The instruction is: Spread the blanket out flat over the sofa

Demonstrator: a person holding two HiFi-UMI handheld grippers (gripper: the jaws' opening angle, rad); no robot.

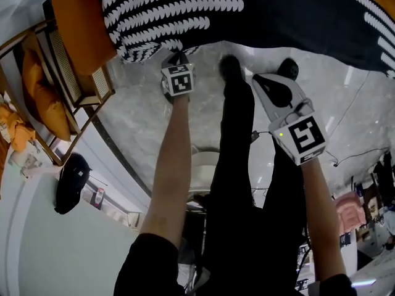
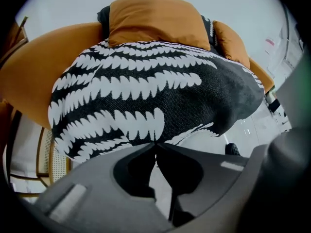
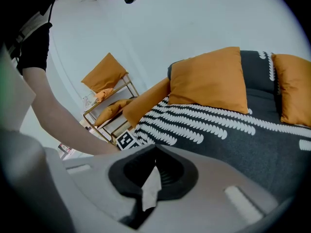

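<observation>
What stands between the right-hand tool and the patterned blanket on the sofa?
Nothing visible does. The right gripper, fingers together and empty, faces the blanket with only open air between; the left gripper pinches its hem.

A pale, glossy marble floor (image 1: pixel 142 119) was seen below, streaks of light thrown back off it. A wooden rack (image 1: pixel 86 97) with a cane panel was set by the plain white wall (image 3: pixel 194 18), orange cushions (image 1: pixel 42 100) piled on it. A pink chair (image 1: pixel 349 209) was glimpsed far right.
</observation>
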